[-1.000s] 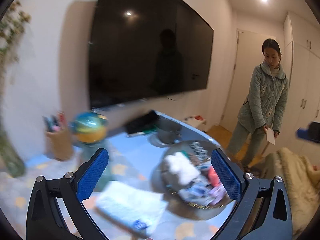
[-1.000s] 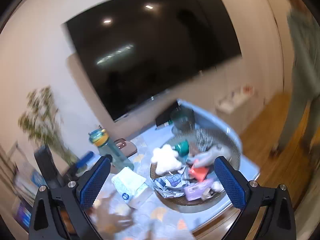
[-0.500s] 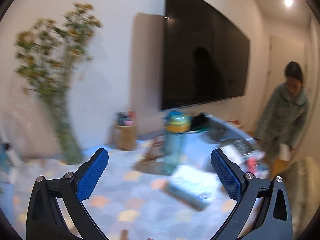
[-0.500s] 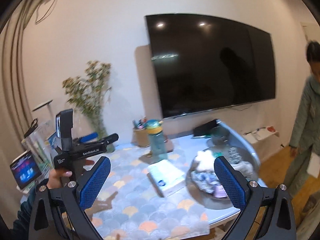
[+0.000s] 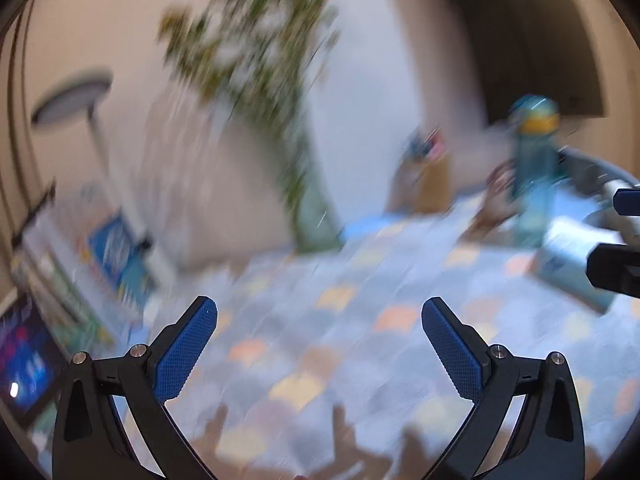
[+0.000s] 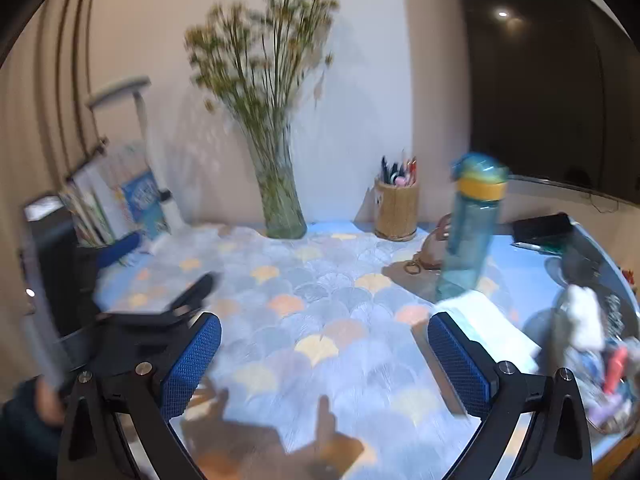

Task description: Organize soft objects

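Spreading under everything is the worktop (image 6: 320,320) with its scale-patterned cloth; take the bottle (image 6: 468,232) as the landmark. Right of the bottle, at the worktop's edge, sits the tray (image 6: 624,280) heaped with soft things, a white plush (image 6: 584,316) on top. Just in front of the bottle lies a tissue pack (image 6: 488,324). The left claw (image 5: 316,344) is spread wide and empty, its view badly smeared. The right claw (image 6: 324,356) is likewise spread and empty, aimed left of the bottle. To do this well, I would steady both claws first, swing the right one toward the tray, and pinch one soft piece squarely.
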`<state>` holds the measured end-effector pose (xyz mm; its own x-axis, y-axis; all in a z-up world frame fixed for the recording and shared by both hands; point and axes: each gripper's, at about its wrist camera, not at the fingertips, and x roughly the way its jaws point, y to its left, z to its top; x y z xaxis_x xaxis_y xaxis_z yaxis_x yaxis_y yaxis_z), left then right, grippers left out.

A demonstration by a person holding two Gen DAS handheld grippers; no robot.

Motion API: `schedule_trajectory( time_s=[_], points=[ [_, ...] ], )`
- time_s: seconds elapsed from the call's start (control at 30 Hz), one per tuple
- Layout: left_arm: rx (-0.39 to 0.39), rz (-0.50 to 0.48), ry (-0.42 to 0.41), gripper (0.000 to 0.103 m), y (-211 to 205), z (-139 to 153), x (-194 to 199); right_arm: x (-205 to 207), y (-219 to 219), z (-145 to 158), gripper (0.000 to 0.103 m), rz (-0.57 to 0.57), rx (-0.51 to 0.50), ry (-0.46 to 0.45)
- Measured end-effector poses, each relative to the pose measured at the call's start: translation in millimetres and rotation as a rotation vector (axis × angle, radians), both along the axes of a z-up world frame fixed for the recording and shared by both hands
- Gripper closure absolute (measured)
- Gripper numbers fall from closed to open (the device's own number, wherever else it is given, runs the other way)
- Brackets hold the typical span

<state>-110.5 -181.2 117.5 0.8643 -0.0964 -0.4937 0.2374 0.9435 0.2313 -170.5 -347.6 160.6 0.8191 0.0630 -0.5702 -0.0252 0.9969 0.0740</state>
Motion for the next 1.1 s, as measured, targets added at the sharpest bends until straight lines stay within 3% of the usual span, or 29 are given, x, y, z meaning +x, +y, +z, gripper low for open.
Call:
schedule_trajectory(
  time_s=[0.1, 0.23, 0.43, 0.47, 0.53, 0.67, 1.1],
  points=[
    [-0.068, 0.098, 0.114, 0.001, 31.7, -23.7, 33.8, 44.9, 12.2, -29.5, 0.000, 0.013, -0.014, 0.039],
    [-0.110, 0.188, 0.245, 0.001, 59.7, -58.6, 75.8, 102.9, 13.9, -76.6, 0.000, -0.015, 0.039, 0.157],
    [-0.070, 0.245, 0.381, 0.001, 75.9, -102.5, 118.6, 154.9, -4.6, -137.6, 0.000, -0.089, 0.174, 0.355],
    [-0.071, 0.250, 0.403, 0.000, 78.1, -109.2, 124.8, 156.5, -4.8, -140.1, 0.000, -0.102, 0.163, 0.341],
    [-0.147, 0.240, 0.427, 0.000, 84.8, -113.0, 133.5, 158.3, 2.4, -140.8, 0.000, -0.106, 0.081, 0.282],
    [-0.195, 0.237, 0.441, 0.000, 87.6, -114.8, 147.7, 172.8, 23.0, -147.7, 0.000, -0.073, -0.069, 0.329],
    [-0.217, 0.240, 0.442, 0.000, 88.6, -113.7, 150.7, 180.1, 17.1, -148.8, 0.000, -0.055, -0.047, 0.327]
  ],
)
